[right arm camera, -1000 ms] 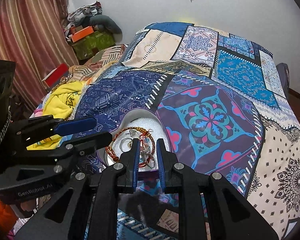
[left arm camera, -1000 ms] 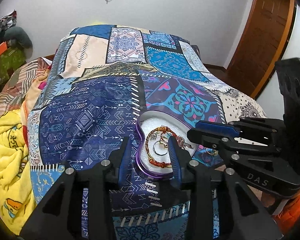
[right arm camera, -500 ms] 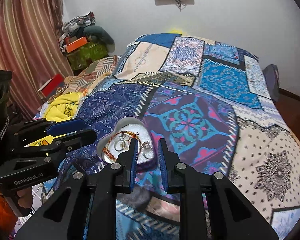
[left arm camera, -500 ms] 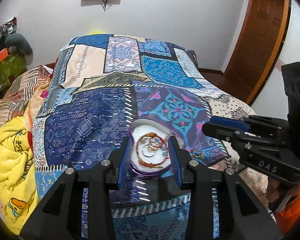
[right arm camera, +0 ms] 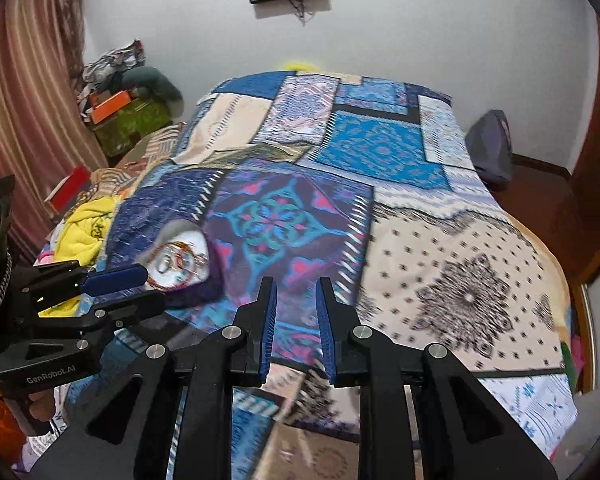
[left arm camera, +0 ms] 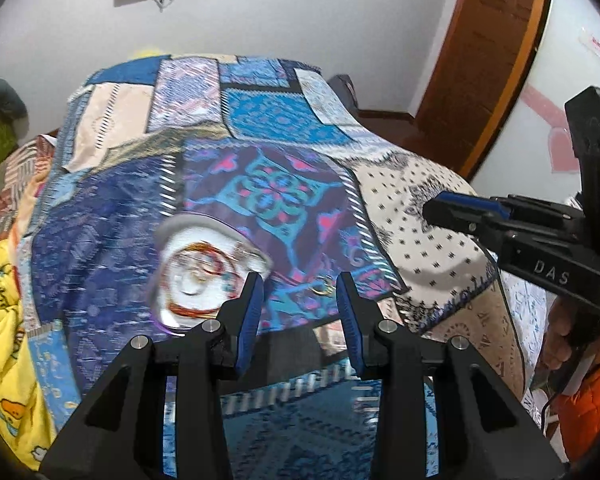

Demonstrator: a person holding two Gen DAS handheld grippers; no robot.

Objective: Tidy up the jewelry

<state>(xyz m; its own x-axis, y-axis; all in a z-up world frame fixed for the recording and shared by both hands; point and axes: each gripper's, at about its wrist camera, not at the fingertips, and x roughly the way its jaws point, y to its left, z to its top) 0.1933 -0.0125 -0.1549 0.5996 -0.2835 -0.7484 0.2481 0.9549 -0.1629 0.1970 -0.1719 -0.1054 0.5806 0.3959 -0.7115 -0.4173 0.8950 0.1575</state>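
A heart-shaped purple box with a white lining (left arm camera: 204, 276) lies on the patchwork bedspread (left arm camera: 276, 200), holding a red-orange cord bracelet (left arm camera: 200, 264) and several small rings. It also shows in the right wrist view (right arm camera: 180, 264). A gold ring (left arm camera: 322, 289) lies loose on the spread to the right of the box. My left gripper (left arm camera: 298, 304) is open and empty, raised above the bed near that ring. My right gripper (right arm camera: 296, 312) is open and empty, raised above the spread to the right of the box. The frames are blurred by motion.
A yellow blanket (left arm camera: 0, 320) is bunched at the bed's left side. Boxes and clothes (right arm camera: 128, 108) are piled by the curtain. A wooden door (left arm camera: 488, 60) stands at the right. A dark cushion (right arm camera: 492, 148) sits at the bed's far right edge.
Both grippers have pulled back and up from the box and swung right. The right gripper's jaws have opened wider. The box now lies to the left of both.
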